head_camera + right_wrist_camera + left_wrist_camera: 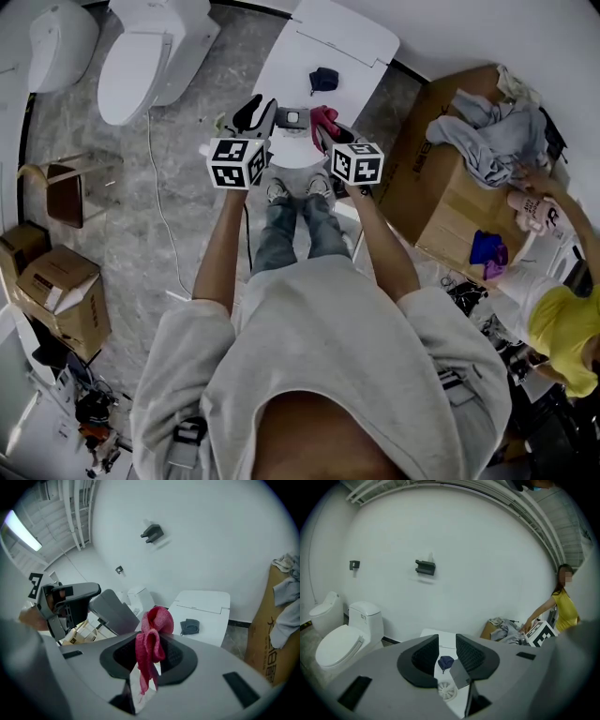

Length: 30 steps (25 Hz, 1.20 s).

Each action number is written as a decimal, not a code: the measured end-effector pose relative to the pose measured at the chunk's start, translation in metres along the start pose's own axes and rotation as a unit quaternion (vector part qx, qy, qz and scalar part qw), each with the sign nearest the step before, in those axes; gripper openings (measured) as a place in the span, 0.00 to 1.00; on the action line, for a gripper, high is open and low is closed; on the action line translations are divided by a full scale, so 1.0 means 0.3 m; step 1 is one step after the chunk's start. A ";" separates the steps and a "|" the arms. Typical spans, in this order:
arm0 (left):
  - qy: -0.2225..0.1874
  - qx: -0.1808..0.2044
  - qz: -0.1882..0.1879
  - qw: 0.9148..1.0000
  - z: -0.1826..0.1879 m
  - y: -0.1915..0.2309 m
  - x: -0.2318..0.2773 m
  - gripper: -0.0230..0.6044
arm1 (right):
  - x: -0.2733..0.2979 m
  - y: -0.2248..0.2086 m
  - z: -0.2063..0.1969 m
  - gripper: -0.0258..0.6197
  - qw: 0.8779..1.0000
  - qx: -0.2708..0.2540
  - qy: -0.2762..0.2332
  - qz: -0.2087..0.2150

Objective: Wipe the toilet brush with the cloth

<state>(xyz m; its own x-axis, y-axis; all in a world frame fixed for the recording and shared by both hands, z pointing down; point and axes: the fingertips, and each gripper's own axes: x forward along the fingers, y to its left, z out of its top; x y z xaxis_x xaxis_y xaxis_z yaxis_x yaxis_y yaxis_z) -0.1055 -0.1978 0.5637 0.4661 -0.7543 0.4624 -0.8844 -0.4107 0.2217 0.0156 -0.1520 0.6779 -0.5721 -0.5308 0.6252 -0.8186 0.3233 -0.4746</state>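
So, both tools are loaded here. The right gripper (pixel 154 653) has its jaws closed on the red cloth (pixel 152 632). A fat wad sticks up past the tips and a loose tail hangs down in front of the jaw roots.

The left gripper (pixel 447 641) has its jaws partway apart. The grey flat part of the toilet brush (pixel 459 672) sits low between them, against the jaw on the right of that view. From the right gripper's view the same grey slab pokes out of the left gripper in mid-air, up and left of the cloth and not touching it. So I'd call that a real grip.

Below the brush piece there's a white slotted disc (pixel 446 691). I can't tell whether it belongs to the brush.

Handling-wise, the cloth looks soft, limp and light, so it should wrap around whatever it's pushed onto. The wad beyond the tips is the bit to wipe with.

The brush looks like stiff, smooth plastic, light and probably a bit slick. Pinched at one spot, it could swivel under rubbing. I'd hold it firmly near the stem and leave the broad grey face free.

Further out, straight ahead between the left jaws, a dark blue thing (pixel 446 662) lies on the white table (pixel 206 606).
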 end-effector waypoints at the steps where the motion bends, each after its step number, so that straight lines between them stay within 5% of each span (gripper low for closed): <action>1: -0.001 -0.004 0.005 1.000 -0.002 0.011 -0.010 0.21 | -0.009 -0.005 0.009 0.20 1.000 -0.002 -0.004 -0.002; 9: 0.004 -0.012 0.032 0.999 -0.051 0.051 -0.091 0.21 | -0.080 -0.017 0.061 0.20 0.999 -0.034 -0.030 -0.019; 17: -0.006 -0.015 0.034 0.999 -0.056 0.045 -0.168 0.08 | -0.191 -0.011 0.160 0.20 0.995 -0.066 -0.073 -0.035; 30: -0.057 0.021 0.042 0.997 0.134 0.056 -0.243 0.07 | -0.354 0.072 0.397 0.20 0.980 -0.106 -0.163 -0.047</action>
<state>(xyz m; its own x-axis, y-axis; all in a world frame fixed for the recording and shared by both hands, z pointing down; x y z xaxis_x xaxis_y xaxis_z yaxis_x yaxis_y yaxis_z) -0.1534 -0.1703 0.4992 0.3930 -0.8386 0.3773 -0.9195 -0.3640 0.1485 0.0645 -0.1820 0.5276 -0.4765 -0.7769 0.4116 -0.8782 0.3988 -0.2639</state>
